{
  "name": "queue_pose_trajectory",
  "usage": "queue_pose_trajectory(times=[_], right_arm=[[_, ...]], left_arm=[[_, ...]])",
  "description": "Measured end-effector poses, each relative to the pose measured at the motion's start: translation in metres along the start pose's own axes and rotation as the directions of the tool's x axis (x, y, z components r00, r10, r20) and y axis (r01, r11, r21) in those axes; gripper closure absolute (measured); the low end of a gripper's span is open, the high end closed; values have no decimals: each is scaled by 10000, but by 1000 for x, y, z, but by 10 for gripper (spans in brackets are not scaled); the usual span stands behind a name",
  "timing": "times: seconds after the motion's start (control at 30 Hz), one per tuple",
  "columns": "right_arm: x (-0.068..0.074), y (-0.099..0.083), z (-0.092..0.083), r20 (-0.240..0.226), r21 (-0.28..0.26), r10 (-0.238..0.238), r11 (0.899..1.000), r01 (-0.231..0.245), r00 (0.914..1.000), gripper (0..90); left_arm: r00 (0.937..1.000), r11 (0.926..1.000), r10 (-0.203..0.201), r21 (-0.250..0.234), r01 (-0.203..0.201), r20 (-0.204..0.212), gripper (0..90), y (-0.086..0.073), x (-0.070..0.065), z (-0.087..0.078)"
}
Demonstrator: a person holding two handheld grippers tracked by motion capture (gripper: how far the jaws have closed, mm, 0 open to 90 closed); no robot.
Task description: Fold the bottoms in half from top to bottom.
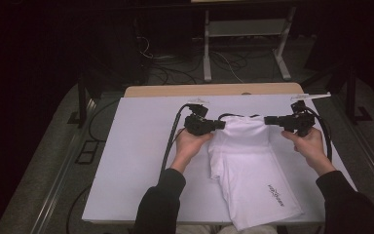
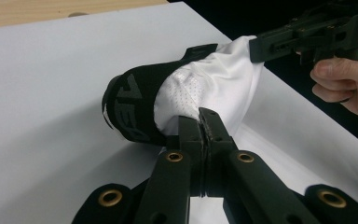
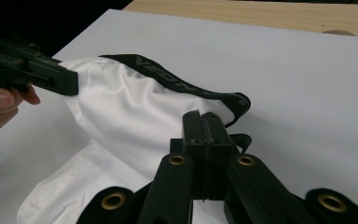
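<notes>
Holding the white garment [image 1: 247, 161] by its far end is the step in hand, as judged from the high view: the left gripper [image 1: 219, 125] and the right gripper [image 1: 269, 120] are each pinching one side of the black waistband [image 1: 234, 116], and the cloth is hanging between them while its near end is trailing over the near edge of the white board [image 1: 136, 146]. To do this well, both grips should be kept level and evenly spaced so the fabric stays taut without twisting. The person's left hand [image 1: 189, 144] and right hand [image 1: 308, 142] are wrapping the gripper bodies, forearms reaching in from the near edge, grippers pointing inward at each other.

In the left gripper view, the jaws are standing clamped on the garment [image 2: 214, 88] just beside the waistband [image 2: 135, 105], angled toward the far right corner. The right gripper [image 2: 261, 49] is biting the opposite side.

In the right gripper view, the jaws are pressing together on the cloth [image 3: 135, 116] under the waistband [image 3: 186, 86]. The left gripper [image 3: 72, 81] is gripping the other side.
</notes>
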State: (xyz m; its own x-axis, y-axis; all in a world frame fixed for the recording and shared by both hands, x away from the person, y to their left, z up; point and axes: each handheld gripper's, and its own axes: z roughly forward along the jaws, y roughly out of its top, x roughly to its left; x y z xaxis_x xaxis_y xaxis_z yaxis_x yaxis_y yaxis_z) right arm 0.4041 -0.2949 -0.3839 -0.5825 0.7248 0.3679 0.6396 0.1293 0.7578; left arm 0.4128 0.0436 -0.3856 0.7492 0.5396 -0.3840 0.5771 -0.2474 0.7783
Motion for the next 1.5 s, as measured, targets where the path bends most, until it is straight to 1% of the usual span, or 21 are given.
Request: queue_pose_trajectory(times=[0.1, 0.27, 0.47, 0.67, 0.77, 0.8, 0.93, 1.0, 1.1, 1.23, 1.27, 1.4, 1.5], right_arm=[[1, -3, -3, -108, -65, 44, 10000, -44, 9999, 886], [5, -9, -8, -129, -43, -51, 10000, 50, 9999, 886], [5, -17, -13, -127, 25, -48, 10000, 49, 9999, 886], [7, -25, -19, -221, 2, 1, 10000, -1, 9998, 886], [9, -29, -22, -262, 3, -60, 10000, 60, 9996, 886], [10, -30, -23, -317, -6, -81, 10000, 81, 9995, 886], [12, -34, -28, -410, 78, -115, 9999, 119, 9991, 886], [14, -36, -30, -466, 86, -105, 9999, 109, 9989, 886], [16, -40, -33, -517, 154, -139, 9998, 147, 9986, 886], [19, -45, -36, -594, 301, -211, 9993, 229, 9980, 886], [20, -47, -37, -627, 337, -234, 9991, 256, 9978, 886], [23, -51, -38, -688, 413, -278, 9987, 306, 9972, 886], [25, -54, -39, -700, 505, -337, 9980, 373, 9970, 886]], left_arm=[[10000, 10000, 29, 23, -29, 35, 881, -2, -3, -3], [9998, 10000, -54, -37, 55, 184, 881, -6, -9, -5], [9988, 9999, -162, -33, 164, 470, 881, -10, -15, -4], [9970, 9999, -111, 7, 111, 764, 881, -15, -23, -7], [9947, 9998, -204, -26, 207, 1009, 881, -18, -28, -10], [9936, 9998, -199, 6, 200, 1113, 881, -19, -30, -11], [9874, 9983, -586, 101, 578, 1470, 881, -25, -36, -13], [9820, 9972, -751, 142, 738, 1733, 881, -28, -40, -14], [9752, 9957, -921, 146, 910, 2012, 881, -32, -44, -16], [9685, 9951, -977, 99, 981, 2289, 881, -38, -50, -19], [9665, 9955, -941, 94, 947, 2388, 881, -39, -51, -20], [9607, 9948, -949, -108, 1012, 2610, 881, -46, -56, -22], [9548, 9942, -1001, -106, 1073, 2799, 881, -55, -59, -20]])
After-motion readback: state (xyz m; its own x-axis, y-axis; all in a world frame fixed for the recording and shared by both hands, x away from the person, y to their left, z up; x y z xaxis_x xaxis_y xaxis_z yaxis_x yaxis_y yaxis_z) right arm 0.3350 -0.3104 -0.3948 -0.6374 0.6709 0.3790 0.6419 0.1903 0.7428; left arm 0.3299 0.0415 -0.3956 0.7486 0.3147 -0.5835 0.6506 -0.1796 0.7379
